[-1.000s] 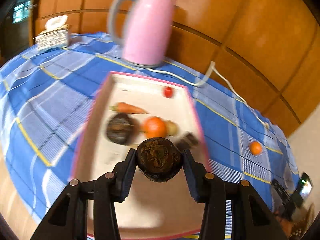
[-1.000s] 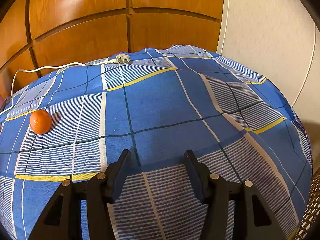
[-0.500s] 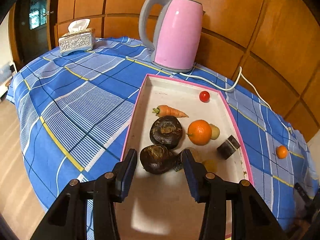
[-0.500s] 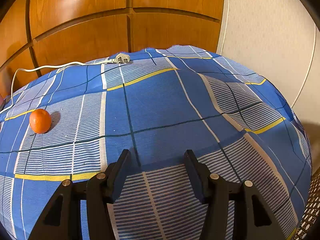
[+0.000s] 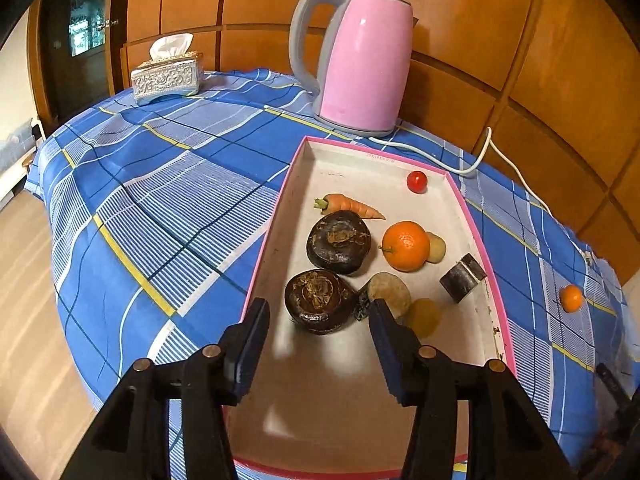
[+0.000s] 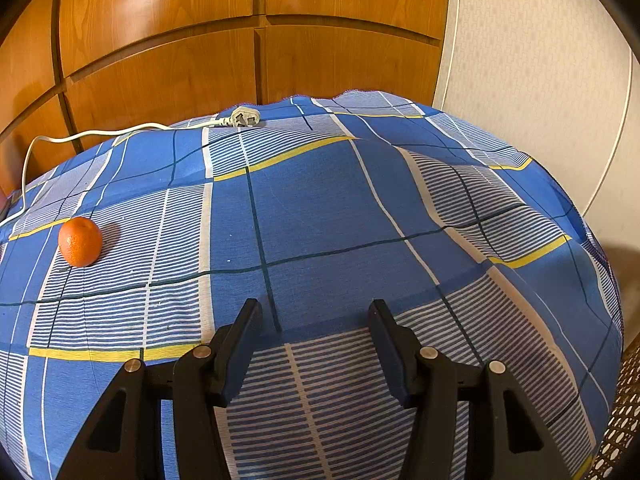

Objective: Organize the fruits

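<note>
A pink-rimmed white tray (image 5: 472,232) lies on the blue checked cloth in the left wrist view. A dark brown round fruit (image 5: 316,298) rests on the tray floor. My left gripper (image 5: 319,312) hangs over it with its jaws opening, and both pads stand clear of the fruit. Beyond it lie a second dark fruit (image 5: 339,241), an orange (image 5: 405,246), a carrot (image 5: 348,206) and a cherry tomato (image 5: 417,181). A small mandarin (image 6: 80,242) sits on the cloth, left of my right gripper (image 6: 315,310), which is open and holds nothing.
A pink kettle (image 5: 364,60) stands behind the tray, its white cord running to a plug (image 6: 244,118). A tissue box (image 5: 168,74) is at the far left. A dark block (image 5: 462,278) and pale round pieces (image 5: 390,292) also lie in the tray. The cloth drops off at the table's edges.
The left gripper held the dark fruit above the tray; it came down, let the fruit go onto the tray floor, and its jaws widened. The right gripper has not moved.
</note>
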The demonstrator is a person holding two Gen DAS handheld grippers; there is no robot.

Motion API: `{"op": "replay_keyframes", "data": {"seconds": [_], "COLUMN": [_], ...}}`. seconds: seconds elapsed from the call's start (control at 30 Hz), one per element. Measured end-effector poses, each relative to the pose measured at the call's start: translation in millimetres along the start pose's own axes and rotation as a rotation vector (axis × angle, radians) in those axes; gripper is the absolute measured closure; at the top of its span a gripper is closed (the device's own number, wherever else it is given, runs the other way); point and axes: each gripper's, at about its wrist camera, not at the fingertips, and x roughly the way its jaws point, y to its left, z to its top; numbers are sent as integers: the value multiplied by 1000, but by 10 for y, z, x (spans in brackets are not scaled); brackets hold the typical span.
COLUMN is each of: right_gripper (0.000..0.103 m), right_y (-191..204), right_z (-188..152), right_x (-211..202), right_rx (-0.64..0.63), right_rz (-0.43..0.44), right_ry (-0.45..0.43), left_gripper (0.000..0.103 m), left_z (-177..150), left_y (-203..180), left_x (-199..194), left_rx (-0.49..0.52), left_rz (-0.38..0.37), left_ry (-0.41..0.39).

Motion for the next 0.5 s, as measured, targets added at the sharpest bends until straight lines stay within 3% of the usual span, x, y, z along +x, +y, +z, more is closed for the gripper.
{"op": "replay_keyframes", "data": {"seconds": [0.5], "right_gripper": [47], "right_y": [8], "right_z": [3], "right_x": [-9], "right_rx": [0], "right_rz": [-1], "right_ry": [0], "left_gripper": [42], "left_z": [-31], "left_y": [-20], "left_x": [-96], "left_rx": [-11], "left_rz": [-5], "left_ry": [-15]}}
